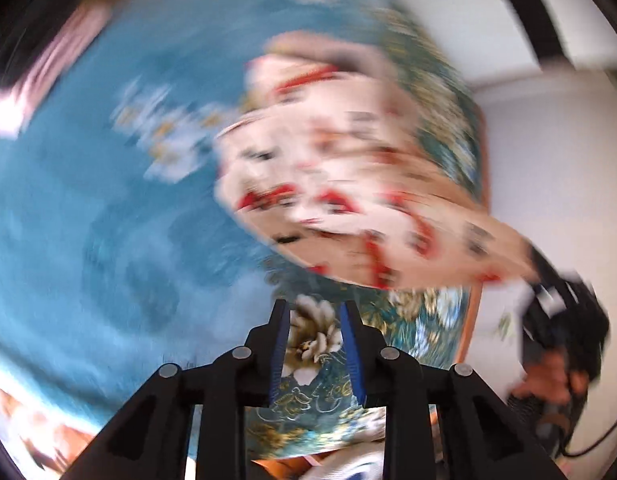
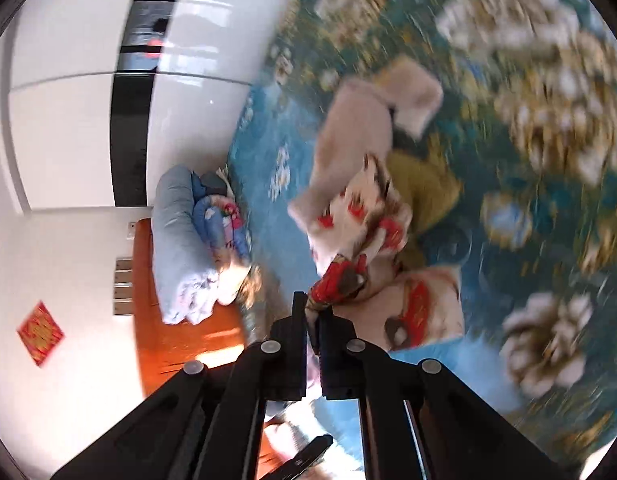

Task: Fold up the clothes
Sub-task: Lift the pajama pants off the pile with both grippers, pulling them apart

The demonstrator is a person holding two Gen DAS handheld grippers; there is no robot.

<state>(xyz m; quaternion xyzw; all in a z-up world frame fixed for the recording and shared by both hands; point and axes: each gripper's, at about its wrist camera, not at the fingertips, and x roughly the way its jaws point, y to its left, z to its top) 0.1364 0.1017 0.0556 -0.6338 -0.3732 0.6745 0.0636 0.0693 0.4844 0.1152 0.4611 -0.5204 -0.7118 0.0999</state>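
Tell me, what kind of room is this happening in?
Most likely a bedroom at home. A teal flowered bedspread covers a bed, rolled quilts are stacked by an orange wooden headboard, and a patterned garment is being handled on top.

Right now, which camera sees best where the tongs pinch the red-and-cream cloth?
The right wrist view: the right tongs are shut on a bunched corner of the red-and-cream cloth, fairly sharp. The left wrist view shows the cloth spread out but blurred, away from the open left tongs.
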